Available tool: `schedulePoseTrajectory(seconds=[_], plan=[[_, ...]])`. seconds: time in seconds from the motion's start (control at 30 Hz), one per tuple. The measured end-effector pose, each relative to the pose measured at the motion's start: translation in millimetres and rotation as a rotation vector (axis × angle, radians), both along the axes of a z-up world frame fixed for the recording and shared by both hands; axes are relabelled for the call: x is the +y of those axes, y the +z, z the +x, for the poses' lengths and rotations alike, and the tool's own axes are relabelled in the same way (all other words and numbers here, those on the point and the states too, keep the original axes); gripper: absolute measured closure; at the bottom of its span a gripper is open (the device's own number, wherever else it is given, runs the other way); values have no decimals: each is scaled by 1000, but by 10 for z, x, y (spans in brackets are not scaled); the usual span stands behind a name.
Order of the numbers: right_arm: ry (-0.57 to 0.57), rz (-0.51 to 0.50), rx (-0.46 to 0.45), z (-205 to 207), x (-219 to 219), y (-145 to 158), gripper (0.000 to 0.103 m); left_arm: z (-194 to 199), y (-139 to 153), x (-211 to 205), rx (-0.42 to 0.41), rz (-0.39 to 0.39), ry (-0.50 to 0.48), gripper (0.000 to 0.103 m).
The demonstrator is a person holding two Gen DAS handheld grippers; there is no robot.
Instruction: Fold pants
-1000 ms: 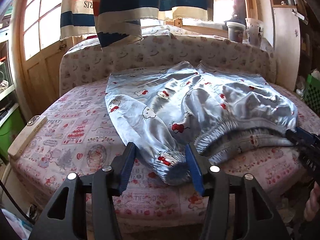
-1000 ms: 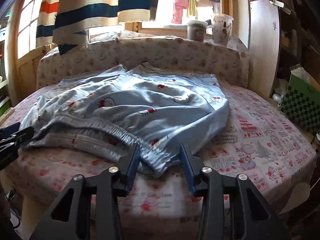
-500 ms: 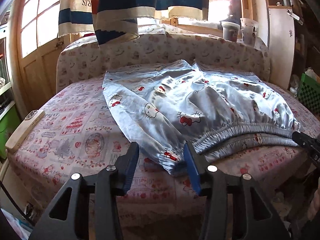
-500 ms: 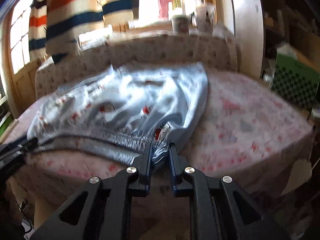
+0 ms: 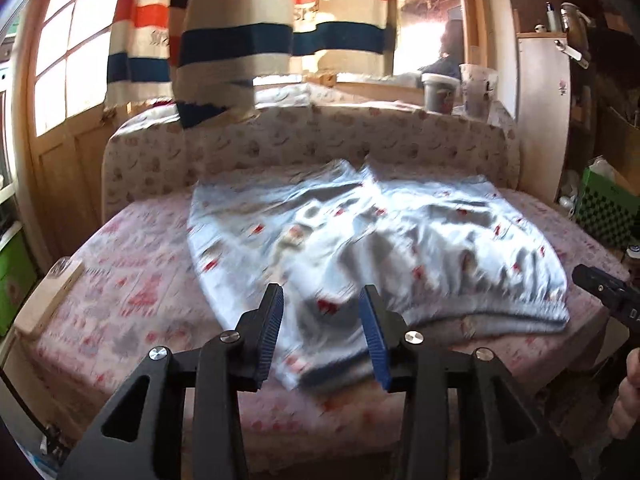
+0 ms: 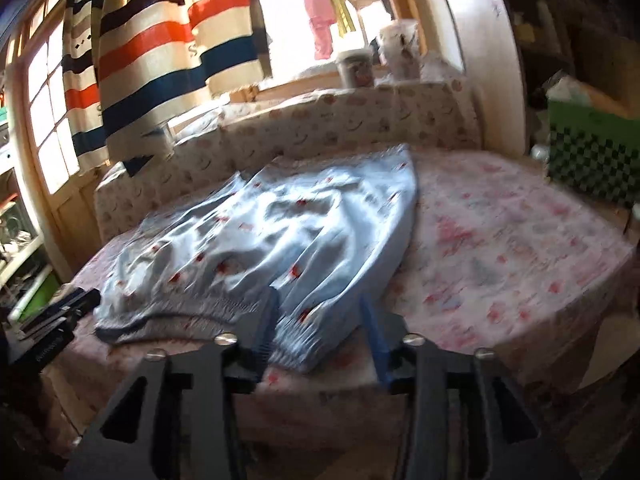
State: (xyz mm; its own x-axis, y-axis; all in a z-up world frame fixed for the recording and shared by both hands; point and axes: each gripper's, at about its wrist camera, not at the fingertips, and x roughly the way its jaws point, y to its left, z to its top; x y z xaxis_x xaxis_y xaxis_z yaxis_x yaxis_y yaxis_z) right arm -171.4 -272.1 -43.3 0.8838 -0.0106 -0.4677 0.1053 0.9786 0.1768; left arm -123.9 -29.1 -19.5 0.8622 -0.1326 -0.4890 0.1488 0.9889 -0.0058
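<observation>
pants point(image 5: 360, 236): thin light-blue cloth with a bit of a sheen, small red print, ribbed gathered cuffs and waistband
bed cover point(image 5: 132, 292): matt pink printed cotton-looking fabric
headboard point(image 5: 304, 140): padded, same sort of printed cloth
hanging blanket point(image 5: 236, 36): thick woven stripes, kinda rough
left gripper point(image 5: 322, 332): matt black plastic, ridged blue rubbery pads, shiny metal screws
door frame point(image 5: 60, 160): varnished wood
cups point(image 6: 356, 66): glossy, printed
</observation>
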Motion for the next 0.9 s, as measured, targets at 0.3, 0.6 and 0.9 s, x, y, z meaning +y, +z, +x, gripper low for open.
schedulePoseTrajectory(seconds=[0.3,0.6,0.9], plan=[[-23,55,-5,471,-659,493,57,321,12,-1002,152,-95,-448,71],[-139,72,-1,632,-1263,609,56,218,-224,-1665,294,-39,-690,72],[-82,122,35,1262,-1565,634,56,145,-260,-1718,267,-8,-659,92]])
